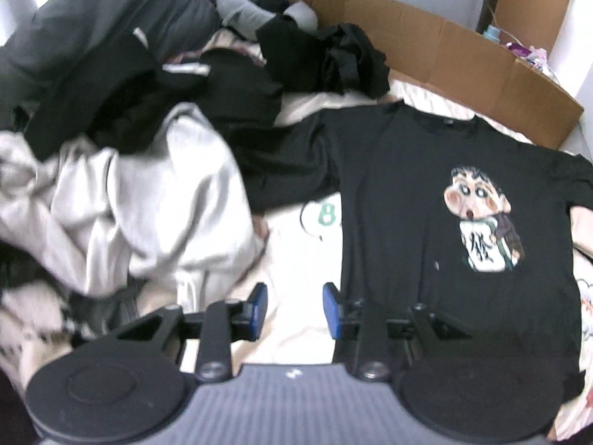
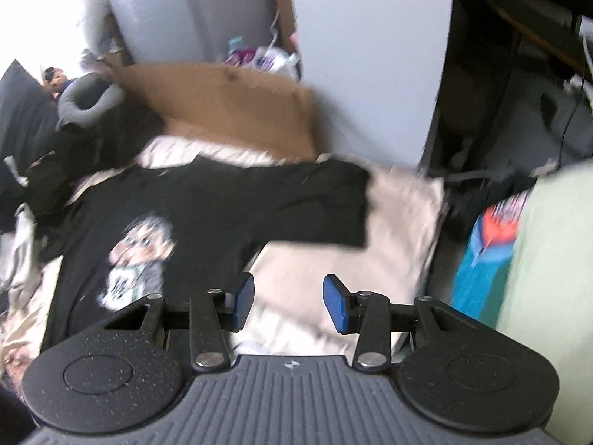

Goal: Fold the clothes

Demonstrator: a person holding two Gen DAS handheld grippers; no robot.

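A black T-shirt (image 1: 407, 193) with a cartoon print (image 1: 481, 218) lies spread flat, front up, on a cream bed sheet (image 1: 292, 244). Both its sleeves are stretched out sideways. My left gripper (image 1: 294, 307) hovers open above the sheet beside the shirt's lower left hem, with nothing between its blue pads. In the right wrist view the same T-shirt (image 2: 207, 204) lies left of centre, its sleeve (image 2: 326, 204) reaching right. My right gripper (image 2: 289, 304) is open and holds nothing, above the sheet (image 2: 315, 278) just below that sleeve.
A crumpled light grey garment (image 1: 141, 207) and a heap of dark clothes (image 1: 178, 89) fill the left of the bed. Flattened cardboard (image 1: 444, 48) lines the far edge by the wall. The bed's right edge (image 2: 433, 222) drops off beside a blue and orange item (image 2: 489, 244) and a pale green surface (image 2: 548, 282).
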